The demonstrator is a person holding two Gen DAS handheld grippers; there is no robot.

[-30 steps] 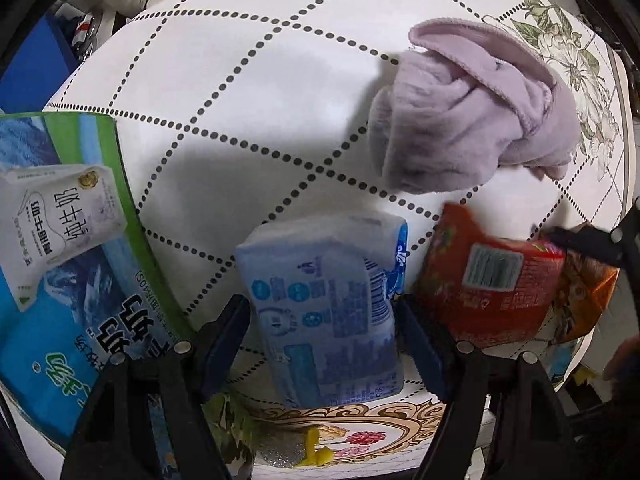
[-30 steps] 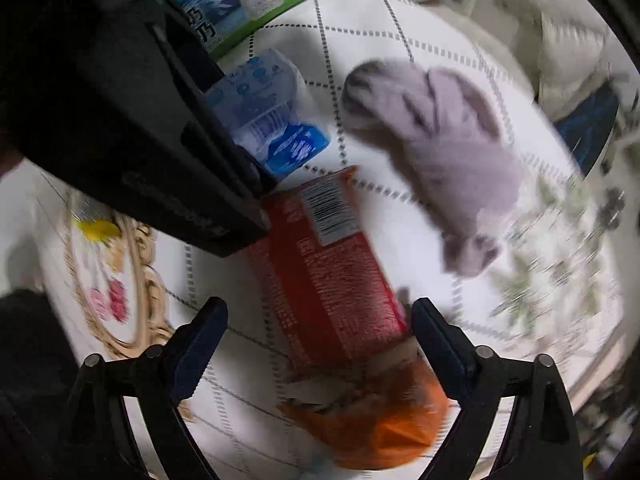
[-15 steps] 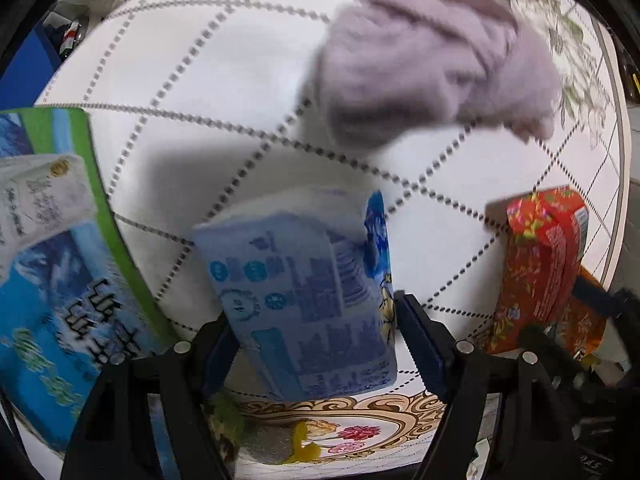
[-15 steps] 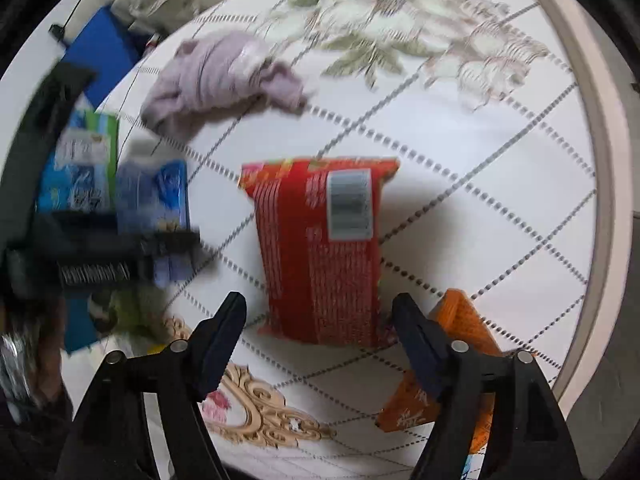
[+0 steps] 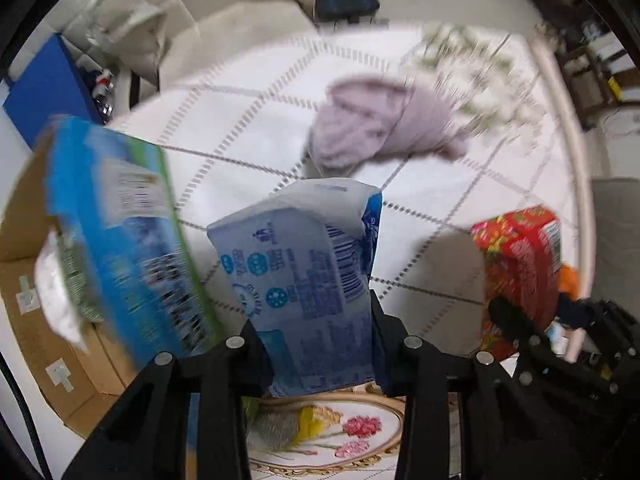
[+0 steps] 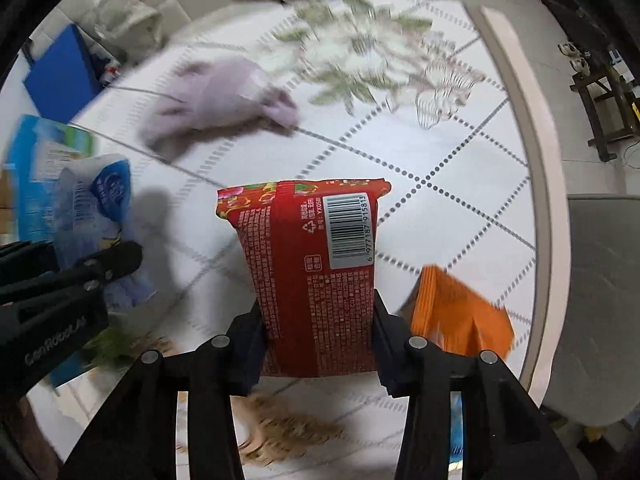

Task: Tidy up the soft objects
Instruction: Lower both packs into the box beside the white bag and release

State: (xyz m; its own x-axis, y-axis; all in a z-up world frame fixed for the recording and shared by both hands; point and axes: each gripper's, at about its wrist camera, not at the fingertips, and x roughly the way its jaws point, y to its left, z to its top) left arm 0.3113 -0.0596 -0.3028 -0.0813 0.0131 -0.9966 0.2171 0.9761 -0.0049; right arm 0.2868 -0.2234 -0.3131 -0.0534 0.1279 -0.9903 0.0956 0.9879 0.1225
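Observation:
My left gripper [image 5: 316, 344] is shut on a light blue tissue pack [image 5: 304, 272] and holds it raised above the round table. My right gripper [image 6: 318, 344] is shut on a red tissue pack [image 6: 316, 264], also lifted. Each held pack shows in the other view: the red pack [image 5: 520, 264] at the right, the blue pack [image 6: 96, 216] at the left. A crumpled lilac cloth [image 5: 376, 128] lies on the tabletop behind both packs; it also shows in the right wrist view [image 6: 216, 96].
A blue-and-green milk carton box [image 5: 116, 248] stands at the left edge over a cardboard box [image 5: 36, 320]. An orange pack [image 6: 456, 312] lies at the right on the white patterned table [image 6: 460, 152]. Bedding and a blue case lie beyond the table.
Both grippers have risen and tilted up with their packs. The right gripper has closed on the red pack and lifted it off the table.

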